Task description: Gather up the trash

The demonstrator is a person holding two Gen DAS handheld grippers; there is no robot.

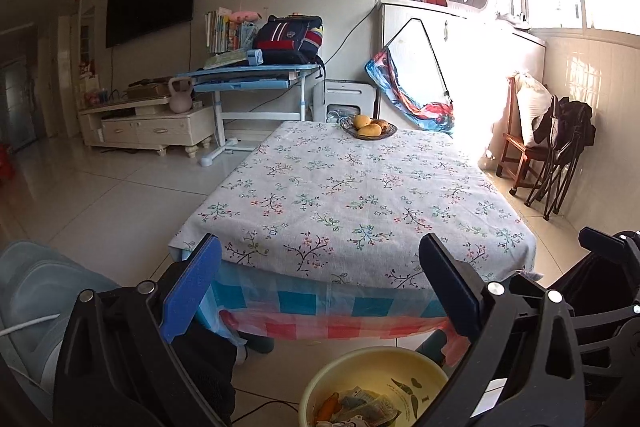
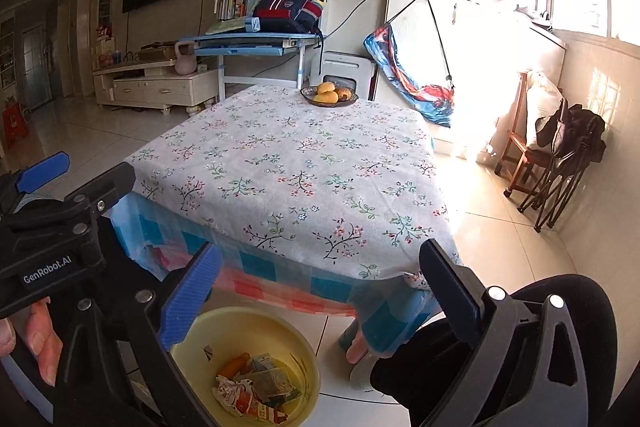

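Note:
A yellow basin (image 2: 288, 351) stands on the floor below the table's near edge, holding several crumpled wrappers and packets (image 2: 256, 387). It also shows in the left wrist view (image 1: 424, 367), with the trash (image 1: 356, 409) inside. My left gripper (image 1: 320, 291) is open and empty above the basin. My right gripper (image 2: 320, 291) is open and empty, above and right of the basin. The left gripper (image 2: 40, 183) appears at the left edge of the right wrist view.
A table with a floral cloth (image 1: 360, 195) fills the middle, with a fruit bowl (image 1: 368, 129) at its far edge. A blue desk with a backpack (image 1: 288, 39), a TV cabinet (image 1: 148, 123) and a folded chair (image 1: 560, 147) stand beyond. My legs are under the table.

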